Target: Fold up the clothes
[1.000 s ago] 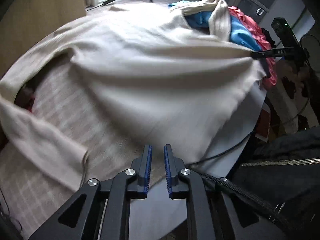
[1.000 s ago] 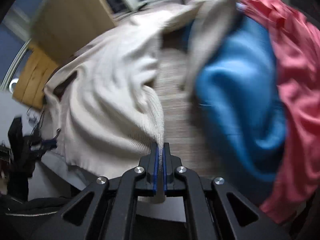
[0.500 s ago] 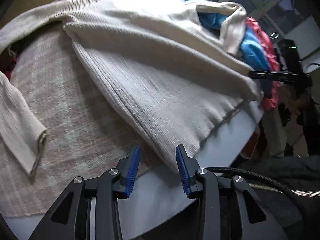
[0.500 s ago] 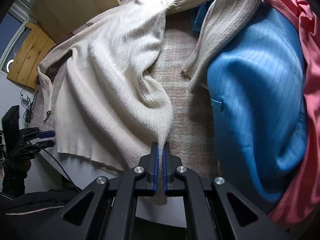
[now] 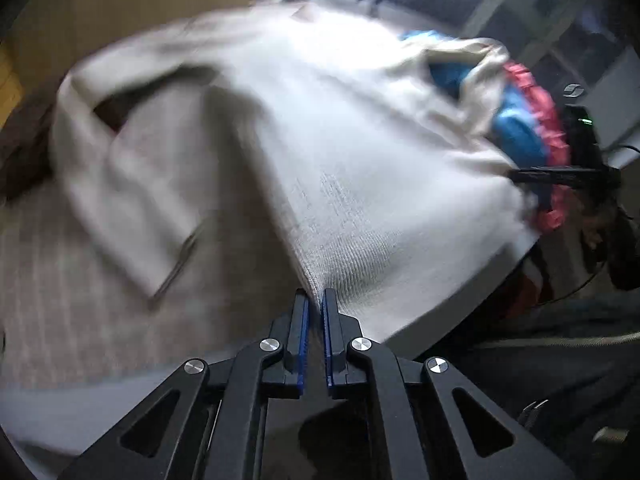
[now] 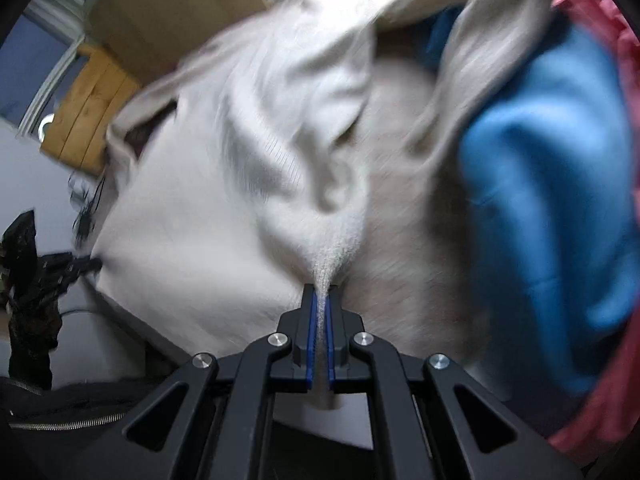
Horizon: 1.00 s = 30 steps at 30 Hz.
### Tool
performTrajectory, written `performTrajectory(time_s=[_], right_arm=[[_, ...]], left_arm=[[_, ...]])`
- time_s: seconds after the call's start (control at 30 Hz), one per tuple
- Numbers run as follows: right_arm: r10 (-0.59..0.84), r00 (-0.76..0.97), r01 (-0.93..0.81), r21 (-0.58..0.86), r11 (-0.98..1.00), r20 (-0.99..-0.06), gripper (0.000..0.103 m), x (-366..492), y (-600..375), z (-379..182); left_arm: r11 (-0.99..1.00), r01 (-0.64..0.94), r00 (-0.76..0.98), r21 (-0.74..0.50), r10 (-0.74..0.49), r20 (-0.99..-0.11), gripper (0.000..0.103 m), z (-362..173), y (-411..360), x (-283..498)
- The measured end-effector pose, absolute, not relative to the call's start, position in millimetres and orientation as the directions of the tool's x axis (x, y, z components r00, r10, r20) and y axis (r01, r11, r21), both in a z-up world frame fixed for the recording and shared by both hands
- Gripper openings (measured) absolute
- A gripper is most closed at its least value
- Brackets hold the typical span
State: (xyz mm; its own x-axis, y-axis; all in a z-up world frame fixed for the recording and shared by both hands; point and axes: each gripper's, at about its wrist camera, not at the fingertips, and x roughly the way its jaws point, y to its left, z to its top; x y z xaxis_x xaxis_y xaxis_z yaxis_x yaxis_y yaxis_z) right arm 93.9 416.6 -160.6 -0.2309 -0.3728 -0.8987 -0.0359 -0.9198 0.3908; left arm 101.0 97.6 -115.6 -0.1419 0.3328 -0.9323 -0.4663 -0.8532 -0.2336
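- The left gripper [image 5: 315, 300] has its blue-padded fingers [image 5: 304, 320] drawn nearly together on a pinch of the cream ribbed knit sweater [image 5: 360, 184], gripping it at the sweater's near hem corner.
- The right gripper [image 6: 320, 296] has its blue-padded fingers [image 6: 311, 320] clamped tight on another gathered fold of the same sweater [image 6: 224, 216], with a strip of knit showing between the pads and hanging below them.
- Seen from the left wrist, the sweater fans out from the fingers and stretches away towards the right gripper [image 5: 560, 174], which bites its far hem edge; the cloth between the two is pulled into a broad sheet.
- One cream sleeve [image 5: 132, 216] lies beside the sweater's body, cuff end nearest the left fingers, on the pale checked woven cloth [image 5: 80, 312] that covers the desk.
- The other sleeve [image 6: 472, 80] drapes over a bright blue garment [image 6: 552, 208] lying just beyond the sweater from the right fingers.
- A pink-red garment [image 6: 616, 240] sits against the blue one, on the side farther from the sweater.
- Beyond the sweater's collar end stand a brown cardboard panel [image 6: 168, 12] and a light wooden board [image 6: 88, 112].
- Both views are motion-blurred, so finer detail of the knit's edges cannot be told.
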Motion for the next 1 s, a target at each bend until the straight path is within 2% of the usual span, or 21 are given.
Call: performTrajectory(time_s=[0.1,0.23,0.27,0.4,0.43,0.57,0.73,0.77,0.8,0.87,1.0], right_arm=[[-0.359,-0.153,0.016,0.360,-0.933,-0.921,0.004,94.6,396.1,-177.0],[-0.361,-0.127,0.047,0.358,-0.933,-0.924,0.005,87.9,396.6,-168.2],[-0.369,-0.117,0.057,0.365,-0.929,-0.922,0.008,86.0,397.8,-165.6],[-0.297,-0.212,0.030,0.297,-0.954,-0.931,0.045,59.1,425.8,-138.0],[-0.288,-0.264,0.009,0.297,-0.955,-0.920,0.045,44.6,437.7,-131.3],[-0.284,-0.423,-0.081,0.348,-0.934,-0.861,0.045,-32.4,485.7,-123.4],[-0.275,-0.384,-0.122,0.344,-0.931,-0.881,0.045,-117.4,505.3,-159.6],[-0.273,-0.383,-0.115,0.339,-0.934,-0.882,0.038,-127.0,502.8,-164.1],[-0.255,-0.387,-0.099,0.315,-0.944,-0.886,0.006,-132.5,500.7,-165.4],[-0.207,-0.382,-0.069,0.251,-0.966,-0.901,0.005,-137.5,501.5,-156.6],[-0.189,-0.502,-0.098,0.272,-0.957,-0.844,0.006,-139.2,529.6,-122.1]], left_arm=[[-0.870,-0.449,-0.089,-0.204,0.271,-0.958,0.005,-147.6,91.6,96.7],[-0.846,-0.498,-0.085,-0.191,0.266,-0.960,0.005,-152.2,100.7,94.1],[-0.844,-0.501,-0.083,-0.190,0.266,-0.960,0.006,-151.8,99.7,92.1],[-0.843,-0.510,-0.061,-0.172,0.235,-0.970,0.010,-150.0,96.2,84.0],[-0.841,-0.518,-0.063,-0.157,0.221,-0.973,0.010,-148.3,95.6,82.4],[-0.849,-0.511,-0.095,-0.134,0.211,-0.973,0.009,-133.1,93.6,70.6],[-0.819,-0.556,-0.121,-0.142,0.248,-0.961,0.009,-124.2,118.6,56.3],[-0.810,-0.568,-0.118,-0.147,0.257,-0.959,0.009,-126.4,125.5,54.0],[-0.800,-0.579,-0.107,-0.158,0.266,-0.958,0.010,-131.3,132.2,52.0],[-0.791,-0.592,-0.082,-0.155,0.250,-0.965,0.012,-144.3,140.5,49.7],[-0.788,-0.597,-0.062,-0.154,0.236,-0.970,0.012,-158.6,146.3,43.4]])
